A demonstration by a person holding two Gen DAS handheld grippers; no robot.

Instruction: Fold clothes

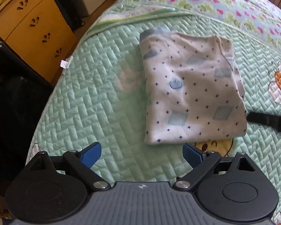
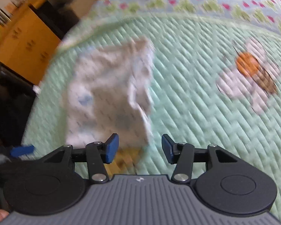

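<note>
Garment [image 1: 193, 88] folded square on quilted bedspread [image 1: 95, 101]

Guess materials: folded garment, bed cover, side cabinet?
Folded garment: soft knit, likely cotton, matte, with limp rounded folds. Bed cover: stitched quilted fabric, slight sheen on its puffed panels. Cabinet: wood or wood-look laminate, smooth, with cut-out holes; which one is unclear.
</note>
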